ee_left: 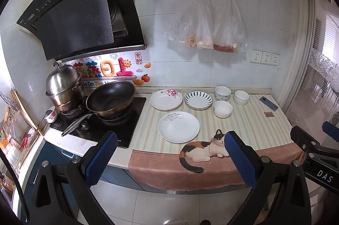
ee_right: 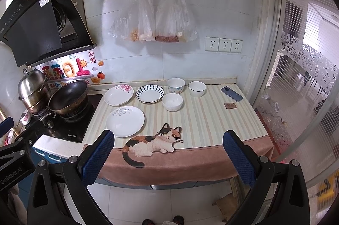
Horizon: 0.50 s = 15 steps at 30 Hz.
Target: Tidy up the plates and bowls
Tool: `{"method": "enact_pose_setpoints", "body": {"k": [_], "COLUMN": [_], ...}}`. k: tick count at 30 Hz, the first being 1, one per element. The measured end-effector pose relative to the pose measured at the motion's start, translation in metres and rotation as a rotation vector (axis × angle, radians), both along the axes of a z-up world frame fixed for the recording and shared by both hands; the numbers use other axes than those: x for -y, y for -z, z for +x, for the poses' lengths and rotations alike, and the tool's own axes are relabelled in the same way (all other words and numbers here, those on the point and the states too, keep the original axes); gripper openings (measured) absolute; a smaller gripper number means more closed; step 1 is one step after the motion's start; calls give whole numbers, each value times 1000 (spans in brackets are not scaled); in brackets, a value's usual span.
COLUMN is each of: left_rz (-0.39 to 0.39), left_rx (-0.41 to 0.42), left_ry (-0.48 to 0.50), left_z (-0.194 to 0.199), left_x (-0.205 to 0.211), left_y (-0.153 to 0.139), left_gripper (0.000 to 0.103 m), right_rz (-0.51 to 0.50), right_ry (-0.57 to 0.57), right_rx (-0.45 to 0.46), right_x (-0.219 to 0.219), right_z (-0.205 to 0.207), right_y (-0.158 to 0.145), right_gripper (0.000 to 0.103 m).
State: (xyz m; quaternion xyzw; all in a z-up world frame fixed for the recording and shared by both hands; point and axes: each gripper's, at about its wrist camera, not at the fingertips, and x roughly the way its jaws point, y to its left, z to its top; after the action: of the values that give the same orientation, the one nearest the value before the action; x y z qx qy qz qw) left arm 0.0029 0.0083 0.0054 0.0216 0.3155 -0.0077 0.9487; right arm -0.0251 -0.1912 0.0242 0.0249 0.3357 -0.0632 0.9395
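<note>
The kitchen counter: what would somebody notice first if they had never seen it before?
Probably the calico cat picture on the striped mat's front edge, between the open blue fingers of the right gripper. Behind it sit three plates and three bowls, spread out and unstacked. To the left, a big black wok rests on the stove beside a shiny steel pot.
</note>
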Motion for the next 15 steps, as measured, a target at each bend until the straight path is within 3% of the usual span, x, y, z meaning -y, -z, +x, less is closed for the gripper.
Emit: {"method": "enact_pose_setpoints", "body": {"k": [15], "left_rz": [-14], "left_rx": [-4], "left_ry": [-4], "left_z": [7], "left_x": [-10], "left_y": [1], "left_gripper": [103], "right_rz": [5], "right_ry": [-5], "right_rx": [-2], "right_x": [-3], "right_z": [-1], "right_y": [5], "right_gripper": [103]}}
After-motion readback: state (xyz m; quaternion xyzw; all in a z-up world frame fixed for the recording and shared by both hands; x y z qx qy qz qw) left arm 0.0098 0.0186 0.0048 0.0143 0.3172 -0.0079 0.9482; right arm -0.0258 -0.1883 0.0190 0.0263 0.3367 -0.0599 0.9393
